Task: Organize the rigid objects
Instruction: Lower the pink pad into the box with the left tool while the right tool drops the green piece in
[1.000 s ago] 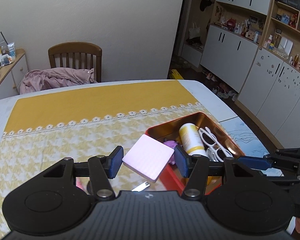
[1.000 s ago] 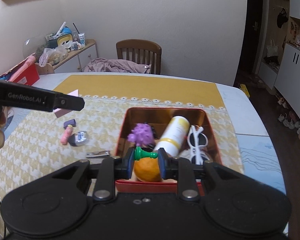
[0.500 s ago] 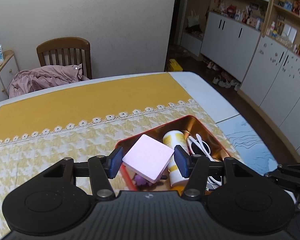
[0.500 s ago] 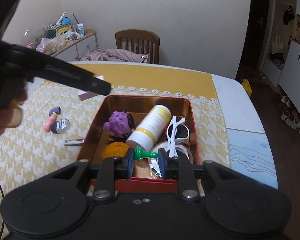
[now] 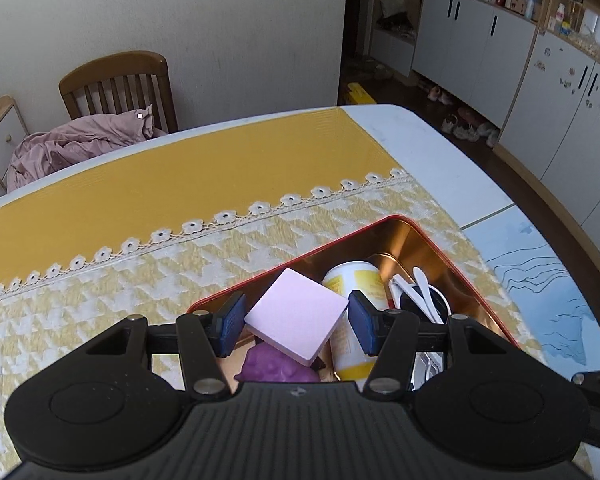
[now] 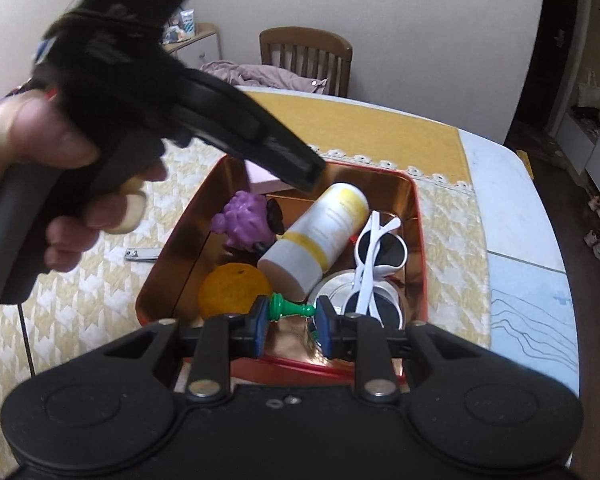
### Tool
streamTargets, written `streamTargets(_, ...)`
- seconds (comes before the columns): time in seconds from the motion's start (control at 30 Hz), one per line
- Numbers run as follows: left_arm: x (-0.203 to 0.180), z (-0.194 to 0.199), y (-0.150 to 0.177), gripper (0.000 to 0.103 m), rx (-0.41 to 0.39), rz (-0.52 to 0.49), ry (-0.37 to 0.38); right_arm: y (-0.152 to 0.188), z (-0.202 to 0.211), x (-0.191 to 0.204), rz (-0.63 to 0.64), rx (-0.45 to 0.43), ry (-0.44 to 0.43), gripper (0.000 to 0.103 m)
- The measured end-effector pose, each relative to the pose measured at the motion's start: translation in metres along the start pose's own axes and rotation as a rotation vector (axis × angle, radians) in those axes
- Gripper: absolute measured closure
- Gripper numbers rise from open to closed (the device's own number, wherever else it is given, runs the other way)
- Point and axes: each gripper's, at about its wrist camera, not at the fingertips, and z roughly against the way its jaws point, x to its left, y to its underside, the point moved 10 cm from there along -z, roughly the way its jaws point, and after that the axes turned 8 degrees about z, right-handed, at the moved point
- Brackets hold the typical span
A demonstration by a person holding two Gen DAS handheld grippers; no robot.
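The left gripper (image 5: 296, 322) clamps a flat pink square pad (image 5: 296, 316); the right gripper (image 6: 292, 320) pinches a green plastic chess pawn (image 6: 288, 309) lying crosswise, low centre, above the red metal tin (image 6: 418, 216).

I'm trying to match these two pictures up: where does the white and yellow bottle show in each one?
Left wrist view: the white and yellow bottle lies low and right of centre, partly behind the pink square block.
Right wrist view: the bottle lies at the centre, slanted, in full view.
Shared landmark: the white sunglasses, just right of the bottle inside the red tin.
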Motion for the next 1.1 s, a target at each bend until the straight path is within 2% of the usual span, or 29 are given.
streamTargets(0.27,-0.002,-0.02,0.001,0.048,0.02,-0.002,-0.023,0.007,-0.011,0.002,0.018,0.039,-0.011,0.079)
streamTargets(0.5,0.005,-0.031,0.006,0.048,0.044,0.023,-0.055,0.008,-0.011,0.003,0.025,0.034,-0.011,0.078)
streamTargets(0.67,0.008,-0.036,0.01,0.048,0.059,0.031,-0.069,0.009,-0.011,0.001,0.015,0.031,-0.018,0.074)
streamTargets(0.93,0.009,-0.025,0.006,0.048,0.04,0.063,-0.049,0.009,-0.008,-0.005,-0.025,0.017,-0.032,0.067)
streamTargets(1.1,0.008,-0.013,0.005,0.042,0.021,0.073,-0.037,0.01,-0.003,-0.005,-0.051,0.006,-0.054,0.06)
